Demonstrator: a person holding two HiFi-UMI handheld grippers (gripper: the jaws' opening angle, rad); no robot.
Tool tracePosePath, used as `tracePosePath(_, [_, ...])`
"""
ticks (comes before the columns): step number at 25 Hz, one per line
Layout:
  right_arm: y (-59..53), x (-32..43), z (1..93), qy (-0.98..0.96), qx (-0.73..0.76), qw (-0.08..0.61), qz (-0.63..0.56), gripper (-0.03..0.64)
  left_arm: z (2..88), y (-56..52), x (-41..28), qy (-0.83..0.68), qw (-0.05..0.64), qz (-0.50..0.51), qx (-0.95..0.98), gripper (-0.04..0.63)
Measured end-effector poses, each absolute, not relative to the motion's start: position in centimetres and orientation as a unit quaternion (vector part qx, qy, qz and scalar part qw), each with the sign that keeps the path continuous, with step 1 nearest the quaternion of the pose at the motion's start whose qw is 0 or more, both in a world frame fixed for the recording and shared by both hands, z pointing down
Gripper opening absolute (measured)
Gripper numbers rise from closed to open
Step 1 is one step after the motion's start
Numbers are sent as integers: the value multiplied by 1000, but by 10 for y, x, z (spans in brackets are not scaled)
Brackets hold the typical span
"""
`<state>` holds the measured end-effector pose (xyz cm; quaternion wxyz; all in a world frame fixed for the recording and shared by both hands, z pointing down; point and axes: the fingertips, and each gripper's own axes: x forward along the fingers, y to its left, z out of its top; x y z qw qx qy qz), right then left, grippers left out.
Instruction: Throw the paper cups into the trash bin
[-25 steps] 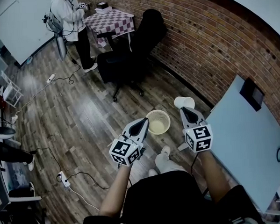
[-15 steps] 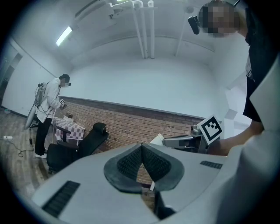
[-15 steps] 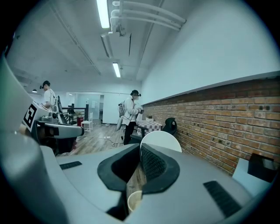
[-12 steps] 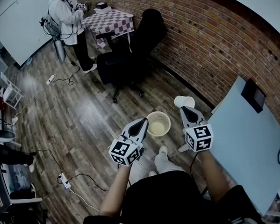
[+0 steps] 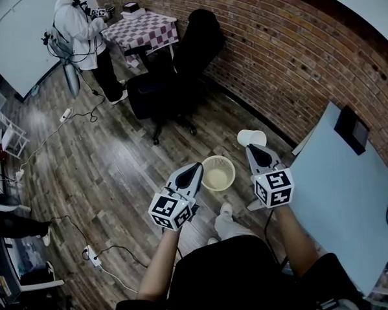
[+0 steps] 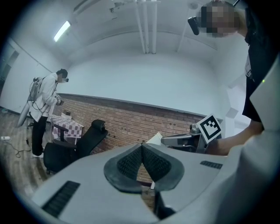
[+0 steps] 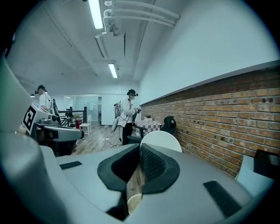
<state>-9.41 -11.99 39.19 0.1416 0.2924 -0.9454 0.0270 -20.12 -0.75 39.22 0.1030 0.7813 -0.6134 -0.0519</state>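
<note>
Clamped at the tips of right gripper (image 5: 251,148): paper cup (image 5: 252,138).
Just far-right of trash bin (image 5: 218,172), beside its rim; left gripper (image 5: 198,167) pressed together, empty, at bin's near-left.

Office-like room: brick wall (image 5: 286,62), swivel chair (image 5: 168,87), white desk (image 5: 345,195), plank floor (image 5: 117,168)

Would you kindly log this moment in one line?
right gripper: shut on paper cup; left gripper: shut, empty; trash bin: on floor
</note>
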Motion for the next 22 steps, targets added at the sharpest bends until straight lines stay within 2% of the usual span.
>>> tracePosePath(22, [-209, -117, 411, -947, 285, 142, 39, 17, 408, -106, -218, -608, 115, -41, 784, 5])
